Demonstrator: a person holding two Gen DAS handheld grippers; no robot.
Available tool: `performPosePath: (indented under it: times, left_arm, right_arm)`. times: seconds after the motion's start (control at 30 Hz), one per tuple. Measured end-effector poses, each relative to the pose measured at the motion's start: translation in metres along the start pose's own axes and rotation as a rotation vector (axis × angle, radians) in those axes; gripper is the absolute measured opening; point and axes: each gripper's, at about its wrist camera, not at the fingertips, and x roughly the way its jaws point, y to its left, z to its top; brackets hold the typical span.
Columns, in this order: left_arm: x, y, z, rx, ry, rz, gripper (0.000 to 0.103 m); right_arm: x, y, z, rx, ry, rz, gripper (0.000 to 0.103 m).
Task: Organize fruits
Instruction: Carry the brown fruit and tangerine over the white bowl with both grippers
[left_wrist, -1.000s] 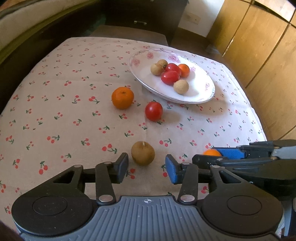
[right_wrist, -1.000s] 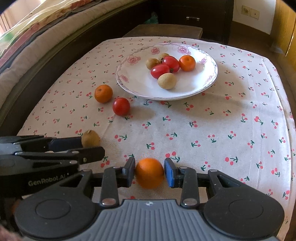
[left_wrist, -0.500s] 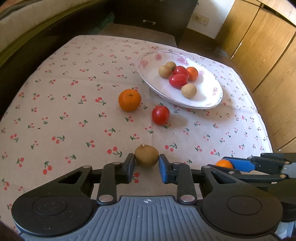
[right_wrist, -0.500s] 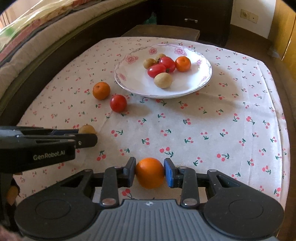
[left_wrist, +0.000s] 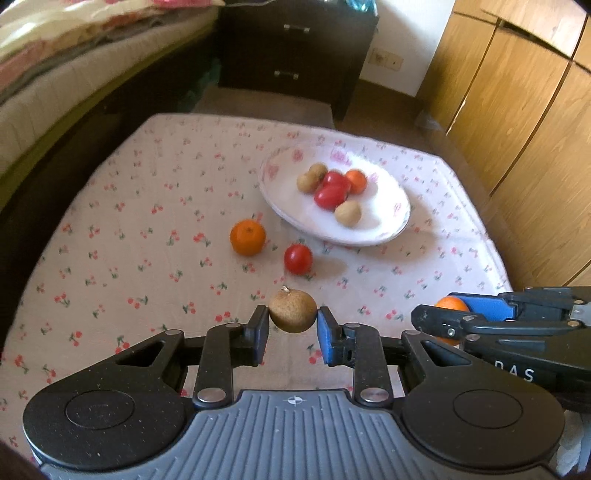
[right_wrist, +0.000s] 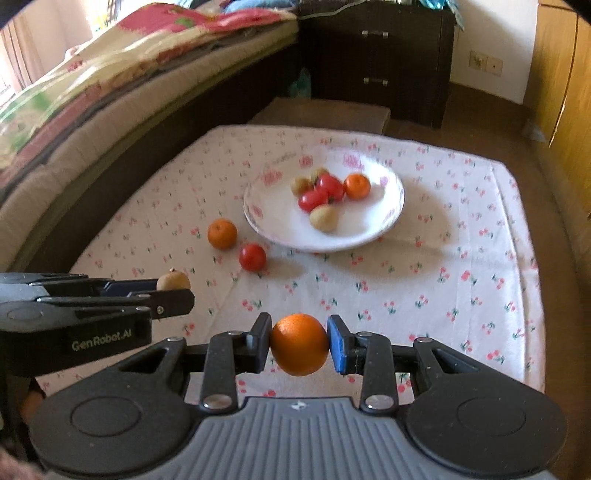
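Note:
My left gripper (left_wrist: 291, 325) is shut on a small brown fruit (left_wrist: 292, 311) and holds it above the cherry-print tablecloth. My right gripper (right_wrist: 298, 341) is shut on an orange (right_wrist: 300, 344), also lifted; it shows at the right of the left wrist view (left_wrist: 450, 305). A white plate (left_wrist: 391, 225) at the back holds several fruits: tomatoes, brown fruits and an orange. On the cloth near the plate lie a loose orange (left_wrist: 248, 237) and a tomato (left_wrist: 298, 259). The left gripper with its brown fruit (right_wrist: 173, 280) shows at the left of the right wrist view.
The table (right_wrist: 480, 295) has edges close on the right and near sides. A bed (right_wrist: 92, 92) runs along the left. A dark drawer cabinet (right_wrist: 376, 55) stands behind, and wooden cupboards (left_wrist: 517, 129) are on the right.
My left gripper closed on the brown fruit and lifted it off the cloth. Both grippers have risen and pulled back with their fruits, so more of the room shows.

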Motion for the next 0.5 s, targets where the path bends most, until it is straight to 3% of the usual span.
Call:
performPosePath:
  times: [0.17, 0.5]
  left_arm:
    - [0.002, -0.008, 0.02, 0.011, -0.029, -0.042, 0.036]
    - [0.048, -0.003, 0.061, -0.046, -0.03, -0.099, 0.036]
  right_arm:
    - [0.003, -0.007, 0.02, 0.023, -0.028, -0.007, 0.034]
    - [0.045, -0.028, 0.058, 0.042, -0.014, -0.031, 0.034]
